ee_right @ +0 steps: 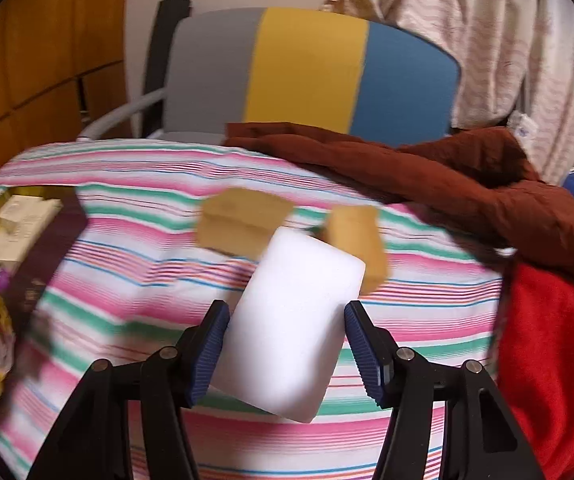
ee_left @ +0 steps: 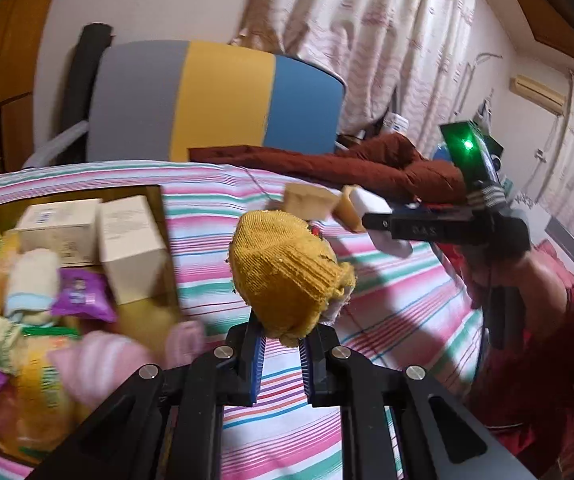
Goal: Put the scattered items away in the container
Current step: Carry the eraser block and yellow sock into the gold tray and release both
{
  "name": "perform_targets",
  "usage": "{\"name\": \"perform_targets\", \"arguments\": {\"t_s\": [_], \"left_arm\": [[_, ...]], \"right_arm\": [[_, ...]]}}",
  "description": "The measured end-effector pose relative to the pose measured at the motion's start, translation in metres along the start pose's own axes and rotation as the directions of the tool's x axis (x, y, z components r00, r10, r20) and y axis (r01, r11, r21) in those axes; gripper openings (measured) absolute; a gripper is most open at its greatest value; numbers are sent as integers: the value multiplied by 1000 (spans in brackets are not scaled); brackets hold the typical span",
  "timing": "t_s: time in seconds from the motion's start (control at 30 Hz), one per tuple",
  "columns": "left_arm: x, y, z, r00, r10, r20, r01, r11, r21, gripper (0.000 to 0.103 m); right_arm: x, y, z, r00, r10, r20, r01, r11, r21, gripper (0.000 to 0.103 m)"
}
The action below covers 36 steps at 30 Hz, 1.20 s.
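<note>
- Striped bedding in pink, green and white is covering the bed, with a grey, yellow and blue chair standing behind it and a rust-brown garment lying along the far edge.
- Left claw is pinching a mustard knitted sock, holding it above the bedding just beside the container.
- Right claw is gripping a white sponge block on both sides, tilted, over the stripes.
- Two tan sponges are lying on the bedding beyond the white block, blurred.
- At the left, the gold container is sitting on the bed, holding white boxes, purple packets and rolled cloths.
</note>
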<state>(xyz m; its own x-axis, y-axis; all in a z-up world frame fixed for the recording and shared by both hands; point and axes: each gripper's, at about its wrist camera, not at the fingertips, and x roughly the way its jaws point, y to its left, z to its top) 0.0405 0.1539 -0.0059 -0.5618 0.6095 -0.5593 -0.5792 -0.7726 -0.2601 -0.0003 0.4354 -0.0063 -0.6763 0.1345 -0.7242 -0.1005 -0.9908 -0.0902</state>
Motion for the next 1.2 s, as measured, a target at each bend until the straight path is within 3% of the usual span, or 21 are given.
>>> {"name": "perform_targets", "arguments": {"t_s": [0.37,0.53,0.7,0.97,1.1,1.2], "left_arm": [[-51,57,0,988,139,63,-134,988,-79,14],[-72,97,-6,975,213,64,-203,969,-141,14],[-91,145,-12,954,297,41,-281,933,-227,14],[-112,196,-20,918,398,-1,-383,883,-272,14],[-111,212,-28,913,404,-53,-401,869,-288,14],[-105,212,-33,916,388,-98,-400,875,-274,19]], "right_arm": [[-26,98,9,973,231,14,-230,973,-31,60],[-36,150,12,945,327,0,-327,943,-65,60],[-38,201,14,908,416,-37,-418,904,-86,60],[-37,259,15,871,484,-84,-491,864,-116,61],[-33,278,16,868,488,-95,-496,860,-121,61],[-28,286,19,868,487,-97,-495,862,-106,65]]}}
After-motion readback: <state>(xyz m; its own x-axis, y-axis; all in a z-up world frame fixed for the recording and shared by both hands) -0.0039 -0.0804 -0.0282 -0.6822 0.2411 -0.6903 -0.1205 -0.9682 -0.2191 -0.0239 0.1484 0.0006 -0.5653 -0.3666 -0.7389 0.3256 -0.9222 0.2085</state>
